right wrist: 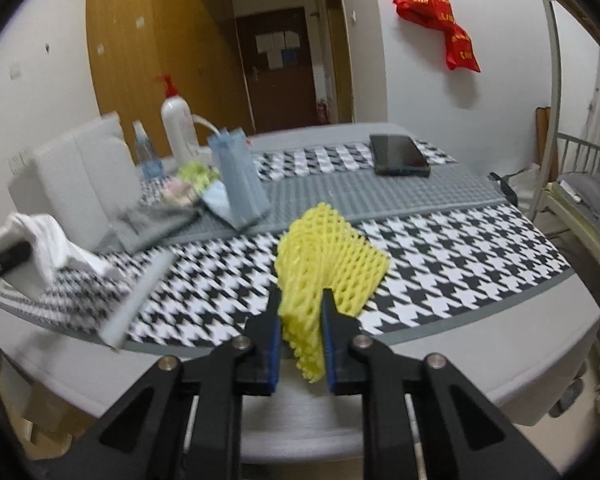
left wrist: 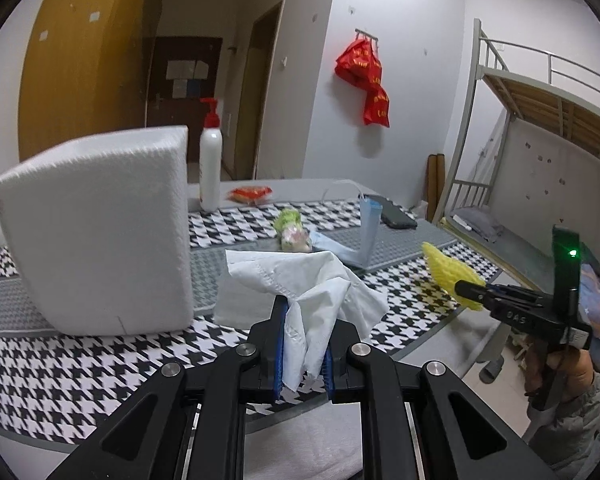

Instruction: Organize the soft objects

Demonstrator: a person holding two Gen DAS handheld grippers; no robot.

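Left gripper (left wrist: 303, 344) is clamped on a crumpled white tissue (left wrist: 316, 288), the paper bunched between the blue pads and fanning out above them, held just over the near part of the checked tablecloth (left wrist: 80, 368). In the right wrist view that same tissue (right wrist: 48, 240) shows at nine o'clock, with the tip of the left gripper under it.

Right gripper (right wrist: 300, 336) is closed on a yellow foam net (right wrist: 328, 256), the mesh squeezed between its pads and spreading up toward twelve o'clock, lifted above the near edge of the table (right wrist: 540, 380). From the left wrist view the net (left wrist: 448, 272) sits at three o'clock, pinched in the tip of the right gripper (left wrist: 466, 292), out past the table's right edge.

At nine o'clock of the left view stands a big white tissue pack (left wrist: 96, 232), upright on the cloth. Beyond the held tissue, toward twelve, lies a small green and pink bundle (left wrist: 292, 232), and just beside it at one o'clock a blue face mask (left wrist: 364, 232), part flat and part folded upright. Further back at one o'clock, a dark phone (left wrist: 398, 216) lies flat. Behind the pack, at eleven o'clock, stands a white pump bottle (left wrist: 211, 160) with a red top, and a red snack packet (left wrist: 249, 194) lies near it. A red bag (left wrist: 366, 80) hangs on the far wall; a metal bunk bed (left wrist: 540, 120) fills the two o'clock side.
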